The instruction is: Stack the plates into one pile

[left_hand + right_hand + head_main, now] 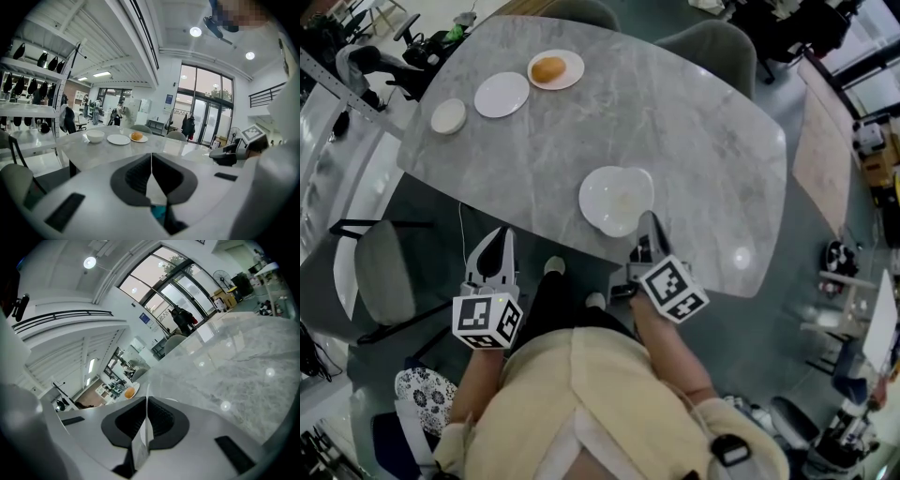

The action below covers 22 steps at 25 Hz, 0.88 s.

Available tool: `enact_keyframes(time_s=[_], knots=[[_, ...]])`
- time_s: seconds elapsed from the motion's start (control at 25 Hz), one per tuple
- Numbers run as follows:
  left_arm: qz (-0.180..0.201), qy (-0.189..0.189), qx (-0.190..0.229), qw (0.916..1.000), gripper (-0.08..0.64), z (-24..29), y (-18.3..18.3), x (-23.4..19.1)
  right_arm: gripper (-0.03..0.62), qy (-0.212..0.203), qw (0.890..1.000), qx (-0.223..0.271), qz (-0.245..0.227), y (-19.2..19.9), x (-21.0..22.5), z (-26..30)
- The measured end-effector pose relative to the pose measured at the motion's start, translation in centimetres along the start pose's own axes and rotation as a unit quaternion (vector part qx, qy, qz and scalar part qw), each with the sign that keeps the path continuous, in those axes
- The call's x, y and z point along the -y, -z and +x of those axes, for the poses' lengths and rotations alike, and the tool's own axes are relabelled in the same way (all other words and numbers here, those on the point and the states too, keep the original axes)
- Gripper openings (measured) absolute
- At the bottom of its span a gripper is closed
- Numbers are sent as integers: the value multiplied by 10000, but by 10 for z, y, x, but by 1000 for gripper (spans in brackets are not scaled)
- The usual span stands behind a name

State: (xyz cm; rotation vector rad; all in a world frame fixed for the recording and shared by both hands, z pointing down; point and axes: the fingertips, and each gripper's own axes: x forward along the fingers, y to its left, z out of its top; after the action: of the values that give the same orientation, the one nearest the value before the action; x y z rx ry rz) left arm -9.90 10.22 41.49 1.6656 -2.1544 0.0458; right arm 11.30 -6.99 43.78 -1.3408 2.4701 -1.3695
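Grey marble table (694, 112), bowl (448, 116), empty plate (502, 95) and bun plate (556, 69) at upper left, large plate (614, 202) at its lower edge, centre frame

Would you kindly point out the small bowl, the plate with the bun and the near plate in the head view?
small bowl (448, 116), head view, the middle of its inside.
plate with the bun (575, 68), head view, the bare rim at its right.
near plate (614, 202), head view, its middle.
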Motion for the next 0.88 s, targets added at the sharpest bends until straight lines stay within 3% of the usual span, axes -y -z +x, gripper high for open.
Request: enact_keyframes(time_s=[0.32, 0.88], knots=[[-13, 0, -56, 10000, 7, 0, 5, -6, 12, 628, 9975, 24, -330, 12, 32, 7], [43, 92, -162, 9998, 8, 14, 4, -11, 18, 1424, 9887, -351, -298, 40, 78, 21]])
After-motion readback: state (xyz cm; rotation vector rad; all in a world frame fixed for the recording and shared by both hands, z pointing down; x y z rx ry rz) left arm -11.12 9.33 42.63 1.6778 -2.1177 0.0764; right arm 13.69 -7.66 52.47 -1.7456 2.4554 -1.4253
